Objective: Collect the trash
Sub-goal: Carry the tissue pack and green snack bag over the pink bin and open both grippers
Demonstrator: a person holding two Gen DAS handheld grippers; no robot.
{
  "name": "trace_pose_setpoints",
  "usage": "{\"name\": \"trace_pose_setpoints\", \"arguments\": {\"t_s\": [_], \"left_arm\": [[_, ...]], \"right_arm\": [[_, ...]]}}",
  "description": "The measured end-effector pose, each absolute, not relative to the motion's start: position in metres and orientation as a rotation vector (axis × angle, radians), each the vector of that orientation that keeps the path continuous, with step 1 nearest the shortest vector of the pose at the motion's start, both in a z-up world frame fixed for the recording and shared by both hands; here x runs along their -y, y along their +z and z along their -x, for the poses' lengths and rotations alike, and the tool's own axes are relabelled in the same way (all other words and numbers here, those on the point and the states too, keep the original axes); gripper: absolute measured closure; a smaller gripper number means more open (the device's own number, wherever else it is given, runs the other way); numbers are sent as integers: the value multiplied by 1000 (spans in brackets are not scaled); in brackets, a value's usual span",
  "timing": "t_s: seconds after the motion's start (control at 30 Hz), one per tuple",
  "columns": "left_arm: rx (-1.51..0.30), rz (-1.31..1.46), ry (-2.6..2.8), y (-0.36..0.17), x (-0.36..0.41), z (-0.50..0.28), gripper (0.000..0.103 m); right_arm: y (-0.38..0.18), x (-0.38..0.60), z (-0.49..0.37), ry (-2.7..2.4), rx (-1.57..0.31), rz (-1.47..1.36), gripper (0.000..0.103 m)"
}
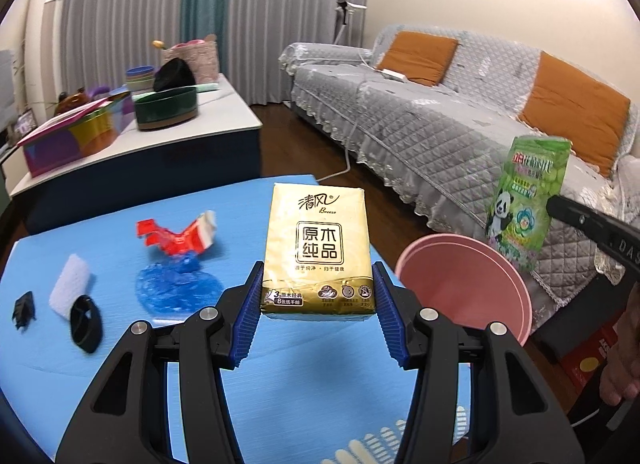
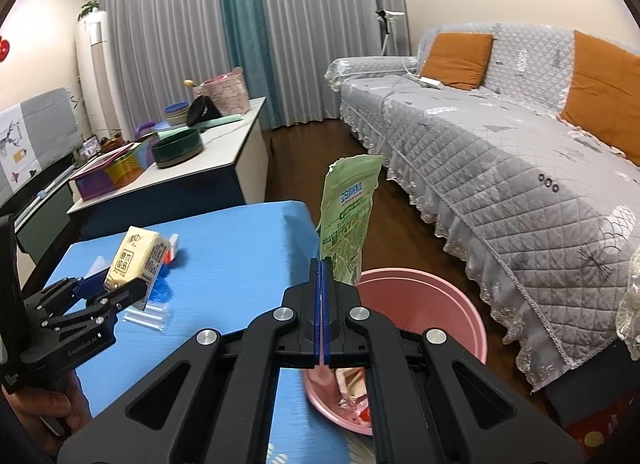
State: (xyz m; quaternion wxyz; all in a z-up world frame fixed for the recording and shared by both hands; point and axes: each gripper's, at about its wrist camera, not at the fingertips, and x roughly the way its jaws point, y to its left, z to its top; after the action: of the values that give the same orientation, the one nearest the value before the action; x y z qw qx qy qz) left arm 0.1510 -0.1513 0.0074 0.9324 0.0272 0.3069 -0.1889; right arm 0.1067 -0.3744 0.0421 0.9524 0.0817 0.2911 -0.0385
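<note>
My left gripper (image 1: 317,284) is shut on the lower end of a gold tissue pack (image 1: 316,248), held upright over the blue table (image 1: 240,208). To its right stands a pink bin (image 1: 460,288). My right gripper (image 2: 322,264) is shut on a green torn wrapper (image 2: 348,216) that stands up just above the pink bin (image 2: 424,304). The left wrist view shows that wrapper (image 1: 524,204) beyond the bin's far rim. The right wrist view shows the tissue pack (image 2: 136,256) at the left, over the table. Some wrappers (image 2: 352,384) lie in the bin.
On the table lie a crumpled red and white carton (image 1: 176,240), a blue plastic bag (image 1: 176,284), a white pad (image 1: 72,284), a black ring (image 1: 86,322) and a black clip (image 1: 24,310). A grey quilted sofa (image 1: 440,124) runs along the right, a white-topped cabinet (image 1: 224,116) behind.
</note>
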Motion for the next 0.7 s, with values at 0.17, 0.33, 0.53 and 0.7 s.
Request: {"name": "trace_pose_setpoints", "arguments": {"t_s": [0.17, 0.33, 0.53, 0.7], "left_arm": [[-618, -74, -433, 5, 167, -145, 51], [-613, -84, -463, 4, 182, -144, 51], [-620, -88, -496, 3, 202, -147, 51], [-611, -90, -532, 7, 219, -148, 51]], "right_arm": [[39, 391, -104, -108, -598, -176, 102], [37, 402, -102, -124, -604, -185, 102], [35, 409, -100, -140, -605, -180, 102], [32, 419, -98, -160, -615, -182, 102]]}}
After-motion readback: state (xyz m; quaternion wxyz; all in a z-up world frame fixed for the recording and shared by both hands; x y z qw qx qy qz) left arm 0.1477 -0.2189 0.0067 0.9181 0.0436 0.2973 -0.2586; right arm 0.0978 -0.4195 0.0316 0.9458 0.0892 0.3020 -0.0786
